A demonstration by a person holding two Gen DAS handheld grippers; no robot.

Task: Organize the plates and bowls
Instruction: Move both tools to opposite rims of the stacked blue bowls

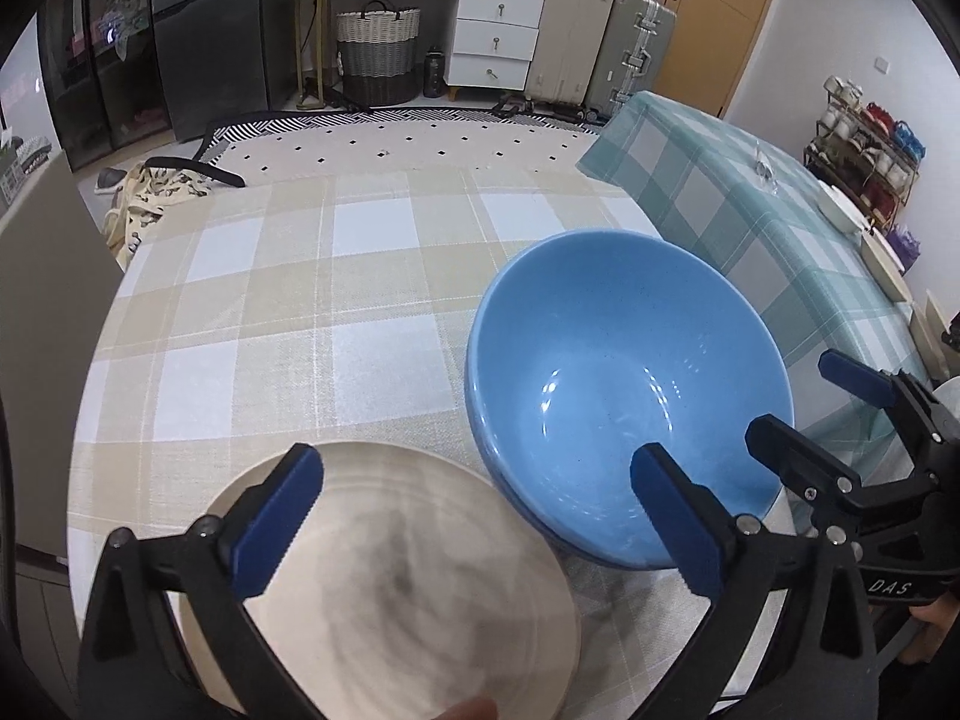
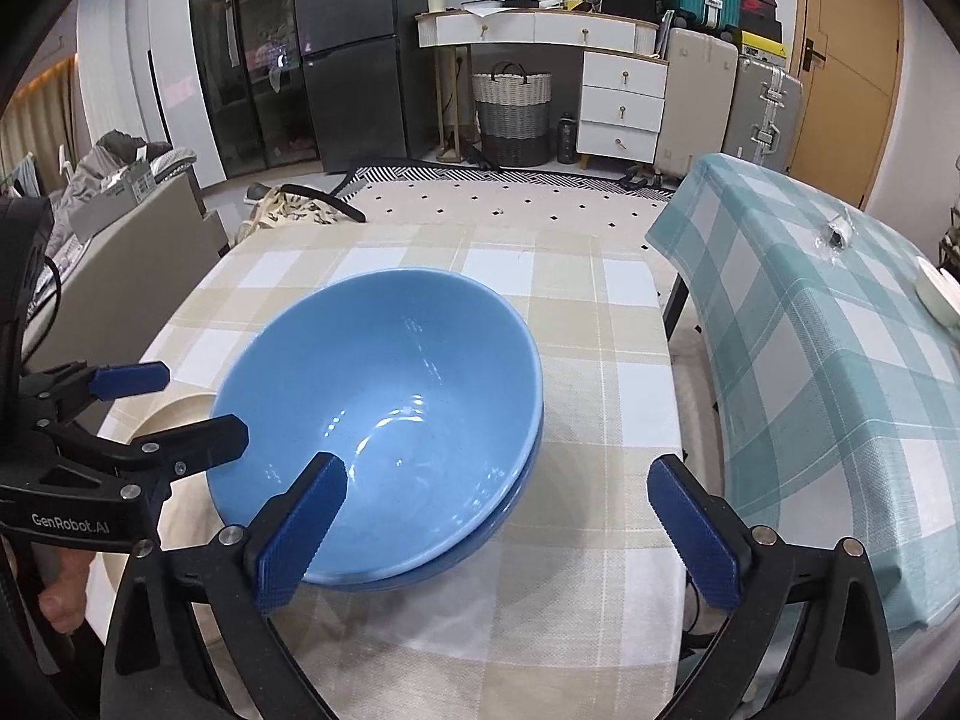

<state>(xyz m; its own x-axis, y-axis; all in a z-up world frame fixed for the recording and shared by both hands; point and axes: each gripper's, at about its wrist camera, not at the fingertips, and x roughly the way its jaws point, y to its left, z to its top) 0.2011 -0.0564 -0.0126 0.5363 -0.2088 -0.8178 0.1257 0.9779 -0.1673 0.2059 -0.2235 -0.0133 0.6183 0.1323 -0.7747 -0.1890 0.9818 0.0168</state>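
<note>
Both of your tongs stand wide and hold nothing: the left gripper (image 1: 477, 516) hangs over the near edge of the table with one finger above the beige plate (image 1: 384, 588) and the other above the near rim of the blue bowl (image 1: 624, 396), and the right gripper (image 2: 498, 522) straddles the near right rim of that same bowl (image 2: 384, 420). In the right wrist view the bowl sits mid-table on the checked cloth (image 2: 576, 600), with a second blue rim showing just under it at 5 o'clock, so you are probably looking at two nested bowls. The plate lies at about 8 o'clock from the bowl, close beside it. Expect glazed ceramic here: stiff, fairly heavy, slick and easily chipped. Take the bowl by its wall, one finger inside and one outside, at the rim nearest you. The plate is flat on the cloth, so pinch its near lip.
</note>
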